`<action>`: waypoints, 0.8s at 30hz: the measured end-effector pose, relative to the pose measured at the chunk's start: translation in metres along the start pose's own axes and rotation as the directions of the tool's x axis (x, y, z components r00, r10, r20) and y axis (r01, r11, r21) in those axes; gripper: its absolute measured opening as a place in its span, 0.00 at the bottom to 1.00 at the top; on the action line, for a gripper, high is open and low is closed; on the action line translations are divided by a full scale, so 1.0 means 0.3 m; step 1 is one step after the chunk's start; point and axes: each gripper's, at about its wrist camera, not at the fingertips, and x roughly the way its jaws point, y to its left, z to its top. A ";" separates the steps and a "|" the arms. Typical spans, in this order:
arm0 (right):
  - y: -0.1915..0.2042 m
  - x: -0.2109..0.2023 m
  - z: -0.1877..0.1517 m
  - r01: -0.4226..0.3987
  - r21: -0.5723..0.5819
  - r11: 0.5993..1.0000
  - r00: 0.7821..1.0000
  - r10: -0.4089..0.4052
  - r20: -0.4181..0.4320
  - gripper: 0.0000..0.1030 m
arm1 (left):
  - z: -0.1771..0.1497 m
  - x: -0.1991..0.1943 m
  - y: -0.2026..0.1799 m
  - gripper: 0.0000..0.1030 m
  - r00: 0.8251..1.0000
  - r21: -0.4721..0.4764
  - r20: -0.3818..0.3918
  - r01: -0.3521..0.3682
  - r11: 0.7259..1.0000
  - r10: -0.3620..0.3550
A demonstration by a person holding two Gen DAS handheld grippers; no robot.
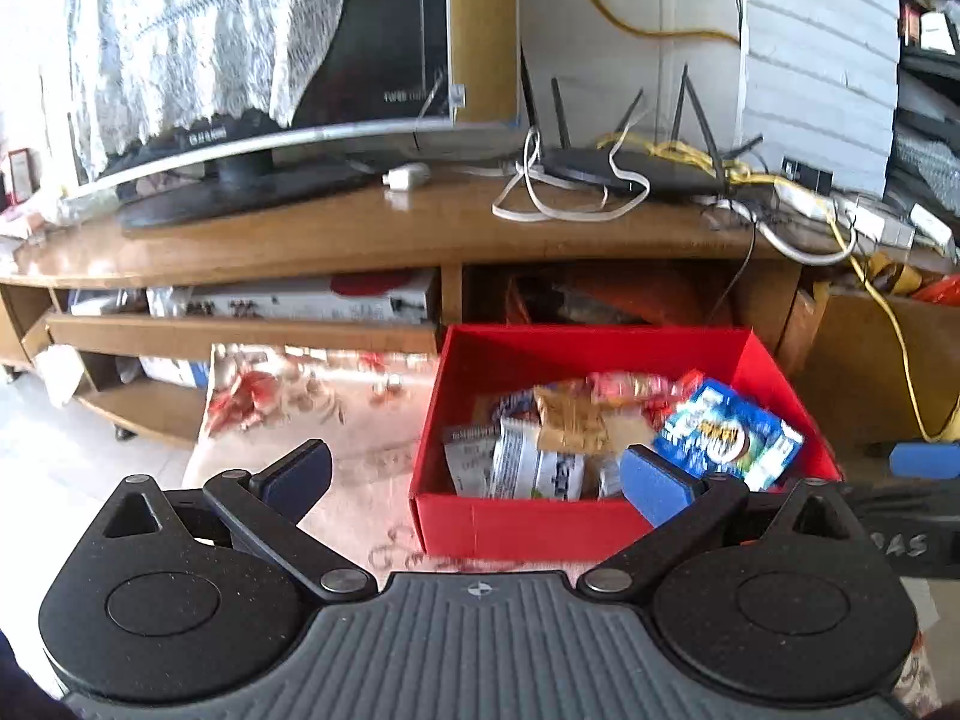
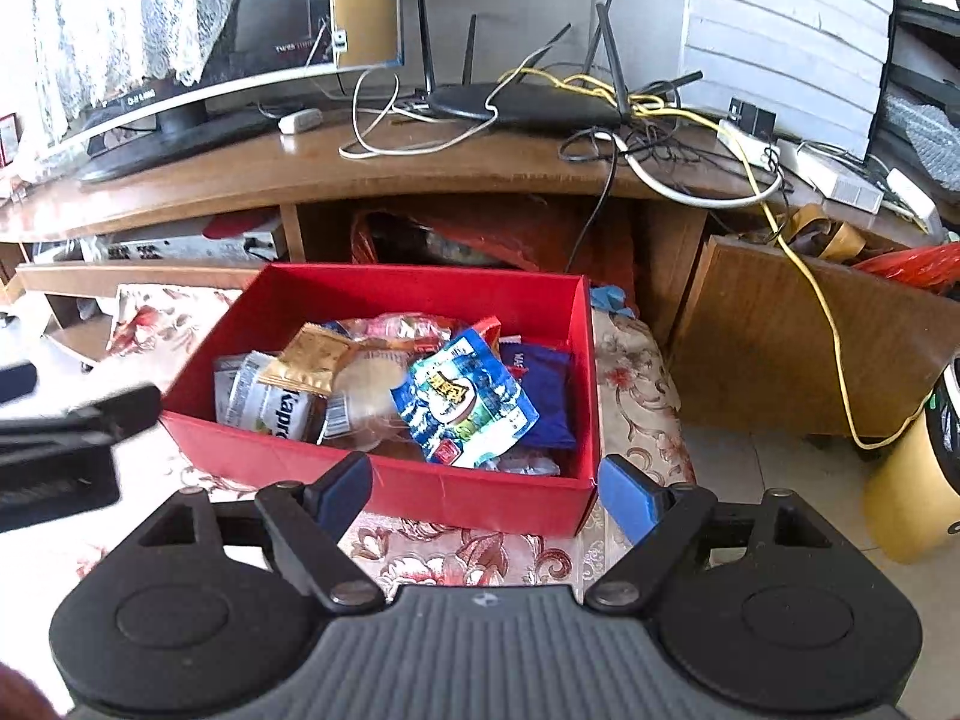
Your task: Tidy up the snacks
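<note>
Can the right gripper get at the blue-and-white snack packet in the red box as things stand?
Probably yes. The right gripper is open and empty, the blue-and-white snack packet lies on top of the pile, and the red box has no lid.

wide-open left claw before red box of snacks

Bright daylight, fisheye warp, slight blur

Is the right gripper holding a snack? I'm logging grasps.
No, the right gripper is open and empty, in front of the red box of snack packets.
</note>
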 end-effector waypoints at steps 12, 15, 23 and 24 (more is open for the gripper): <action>0.006 -0.007 -0.009 -0.016 -0.011 1.000 1.000 0.016 0.002 0.72 | -0.030 -0.046 -0.008 1.00 0.984 0.026 0.065 -0.165 0.986 0.163; 0.014 -0.007 -0.010 -0.019 -0.019 1.000 1.000 0.019 0.003 0.72 | -0.039 -0.048 -0.034 1.00 0.983 0.062 0.070 -0.173 0.983 0.168; 0.014 0.000 -0.017 -0.011 -0.026 1.000 1.000 0.011 -0.012 0.72 | -0.054 0.001 -0.049 1.00 0.995 0.080 -0.024 -0.095 0.992 0.098; 0.018 0.002 -0.018 -0.011 -0.030 0.999 1.000 0.010 -0.015 0.72 | -0.056 0.004 -0.045 1.00 0.996 0.068 -0.037 -0.083 0.994 0.086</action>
